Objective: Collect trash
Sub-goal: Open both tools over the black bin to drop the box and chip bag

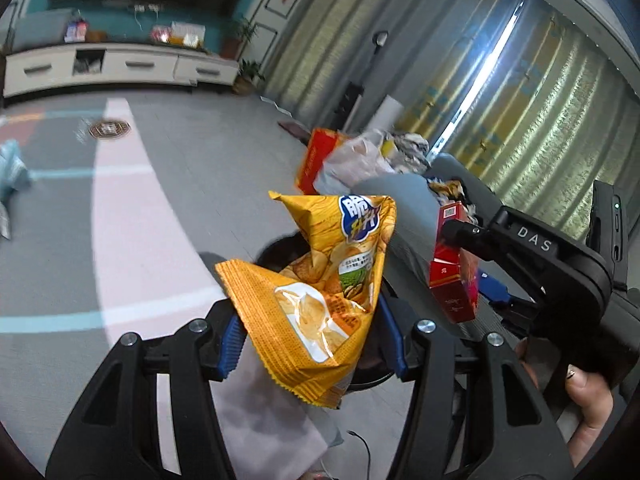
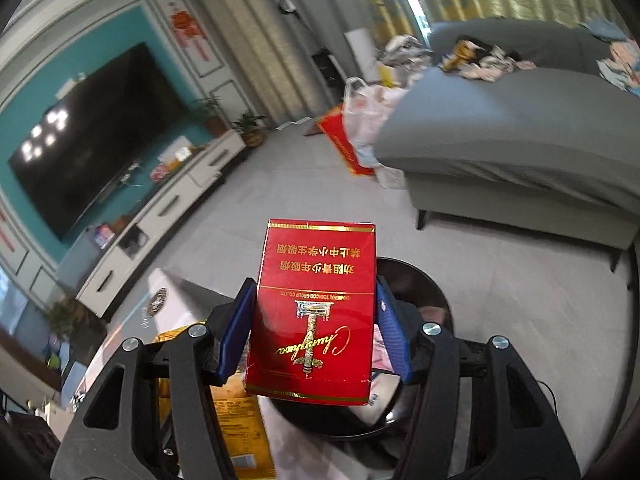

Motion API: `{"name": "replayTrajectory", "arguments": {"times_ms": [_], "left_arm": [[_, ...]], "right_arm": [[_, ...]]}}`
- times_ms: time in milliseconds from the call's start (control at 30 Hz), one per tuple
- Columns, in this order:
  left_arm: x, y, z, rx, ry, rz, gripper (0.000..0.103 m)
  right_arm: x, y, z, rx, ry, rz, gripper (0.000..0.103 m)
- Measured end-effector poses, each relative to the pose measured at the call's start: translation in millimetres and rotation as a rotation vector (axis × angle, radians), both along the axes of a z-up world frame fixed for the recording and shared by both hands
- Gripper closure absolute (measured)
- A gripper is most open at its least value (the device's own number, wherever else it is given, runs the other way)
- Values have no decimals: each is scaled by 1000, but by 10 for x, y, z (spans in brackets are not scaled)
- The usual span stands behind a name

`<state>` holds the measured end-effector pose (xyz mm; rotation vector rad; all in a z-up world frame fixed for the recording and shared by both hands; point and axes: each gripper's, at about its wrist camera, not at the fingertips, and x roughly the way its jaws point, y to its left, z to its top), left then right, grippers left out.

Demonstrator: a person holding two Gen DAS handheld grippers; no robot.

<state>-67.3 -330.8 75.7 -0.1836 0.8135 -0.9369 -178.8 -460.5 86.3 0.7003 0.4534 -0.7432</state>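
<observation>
My left gripper is shut on a crumpled yellow chip bag and holds it above a dark round bin. My right gripper is shut on a red cigarette pack over the same dark bin, which holds some trash. In the left wrist view the right gripper shows at the right with the red pack in it. The chip bag also shows at the lower left of the right wrist view.
A grey sofa with clothes on it stands to the right. A plastic bag and a red box lie by its end. A white TV cabinet runs along the teal wall. A grey cloth lies below the bin.
</observation>
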Motion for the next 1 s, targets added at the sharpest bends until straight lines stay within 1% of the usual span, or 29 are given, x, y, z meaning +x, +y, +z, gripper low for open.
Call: {"name": "replayTrajectory", "arguments": {"times_ms": [133,200,300,500,667,833,1000], "left_arm": [[74,-166,-180,-7,76,-28,46],[104,-235,-228,7,83,-29,46],[117,-354,-297,39,72,-33,46],[188,-480,-456,62,142,-33,46],[177,-585,-510,83,142,-27,46],[181,-660,-534,86,164,-25,45],[185,-686,-558,90,166,-25,43]], "right_arm": [[-4,-133,-176,50,45,-60,45],[11,-165,-236,66,59,-73,45],[72,-218,-317,86,87,-68,45],[105,-292,-436,108,138,-98,45],[151,-311,-519,121,167,-104,45],[191,-335,-560,127,188,-104,45],[201,-341,-593,132,199,-110,45]]}}
